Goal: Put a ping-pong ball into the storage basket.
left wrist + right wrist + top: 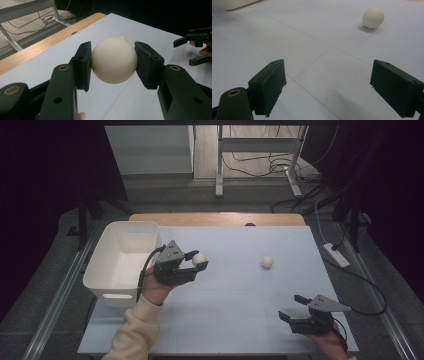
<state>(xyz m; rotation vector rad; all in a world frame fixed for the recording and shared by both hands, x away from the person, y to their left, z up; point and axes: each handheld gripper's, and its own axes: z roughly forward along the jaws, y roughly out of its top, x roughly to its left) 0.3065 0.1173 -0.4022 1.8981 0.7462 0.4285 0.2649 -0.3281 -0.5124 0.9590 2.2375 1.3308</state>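
Just right of the white bin (pixel 120 265), my left gripper (pixel 200 260) pinches a cream ball (pixel 199 258); I'd carry it level over the rim before letting go. Right gripper (pixel 295 307) spread, idle.

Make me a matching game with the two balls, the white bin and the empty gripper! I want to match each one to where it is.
Things:
1. held ball
2. loose ball
3. white bin
4. right gripper

Places:
A. at the table's left edge
B. lying alone on the white table top
C. open, near the table's front right corner
D. clamped in the left gripper

Pairs: 1-D, 2-B, 3-A, 4-C
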